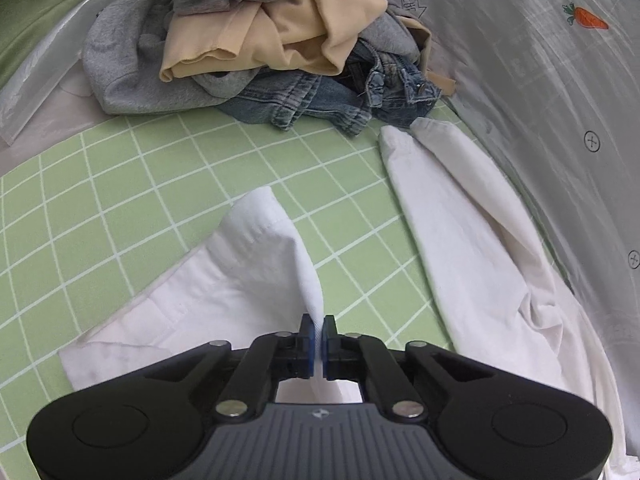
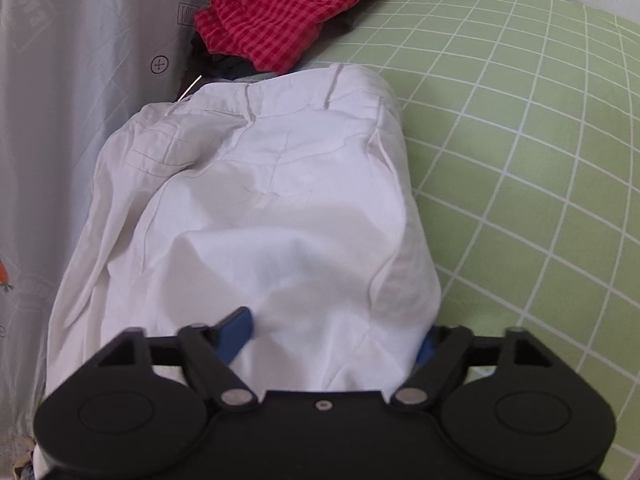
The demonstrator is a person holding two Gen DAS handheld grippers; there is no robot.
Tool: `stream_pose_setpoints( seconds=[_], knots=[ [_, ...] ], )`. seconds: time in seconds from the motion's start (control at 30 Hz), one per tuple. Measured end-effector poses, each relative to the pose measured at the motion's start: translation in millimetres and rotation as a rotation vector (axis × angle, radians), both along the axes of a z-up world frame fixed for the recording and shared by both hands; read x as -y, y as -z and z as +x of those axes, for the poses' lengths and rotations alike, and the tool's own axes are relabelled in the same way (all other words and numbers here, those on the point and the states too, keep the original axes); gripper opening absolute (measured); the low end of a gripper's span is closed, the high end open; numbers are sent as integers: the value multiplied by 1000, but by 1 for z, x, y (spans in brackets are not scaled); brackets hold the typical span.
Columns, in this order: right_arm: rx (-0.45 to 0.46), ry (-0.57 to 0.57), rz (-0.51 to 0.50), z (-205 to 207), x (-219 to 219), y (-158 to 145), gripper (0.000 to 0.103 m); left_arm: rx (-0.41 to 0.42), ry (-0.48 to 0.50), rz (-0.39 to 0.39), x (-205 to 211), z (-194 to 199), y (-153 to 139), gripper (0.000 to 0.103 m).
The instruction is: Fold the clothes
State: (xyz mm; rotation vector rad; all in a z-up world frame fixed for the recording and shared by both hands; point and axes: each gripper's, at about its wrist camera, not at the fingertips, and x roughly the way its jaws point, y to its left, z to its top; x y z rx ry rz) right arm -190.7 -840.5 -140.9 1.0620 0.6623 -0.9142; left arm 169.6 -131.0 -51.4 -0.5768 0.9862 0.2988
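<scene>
White trousers (image 1: 248, 280) spread across the green checked sheet (image 1: 140, 184), one leg pinched at a raised fold by the left gripper (image 1: 318, 334), blue pads pressed together on the cloth; the other leg (image 1: 460, 216) lying flat toward the sheet's right edge, against the grey printed quilt (image 1: 540, 100). Right gripper (image 2: 336, 336) held wide apart, blue pads on either side of a bulge of the same white fabric, nothing clamped; waistband (image 2: 292, 92) and back pocket (image 2: 160, 148) facing up in that view, seat draped partly onto the quilt. Heap of unfolded clothes (image 1: 256, 52) — grey, tan, denim — at the far edge of the sheet, and a red checked garment (image 2: 288, 12) just beyond the waistband. Judged as the start of bringing one leg over the other. Risks from here: only a thin ridge of cloth caught on the left, so likely to slip free under a quick pull; nothing pinning the waist, so the whole garment liable to drag instead of fold; seat resting on the quilt, so likely to bunch or carry the quilt along; cuffs close to the denim, so a long sweep apt to snag the heap.
</scene>
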Motion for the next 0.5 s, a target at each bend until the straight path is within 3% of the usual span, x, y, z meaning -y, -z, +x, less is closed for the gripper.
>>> stream_pose_setpoints(
  seconds=[0.03, 0.1, 0.13, 0.37, 0.5],
  knots=[
    [2, 3, 1, 1, 2, -1, 56, 11, 11, 2, 3, 5, -3, 1],
    [29, -6, -17, 0, 4, -4, 23, 36, 33, 4, 9, 15, -10, 1],
    [38, 2, -31, -1, 5, -6, 16, 69, 50, 3, 14, 21, -20, 1],
    [181, 37, -104, 0, 20, -36, 8, 303, 161, -8, 48, 65, -97, 1],
    [257, 57, -176, -5, 24, -65, 5, 496, 174, -55, 51, 47, -154, 1]
  ],
)
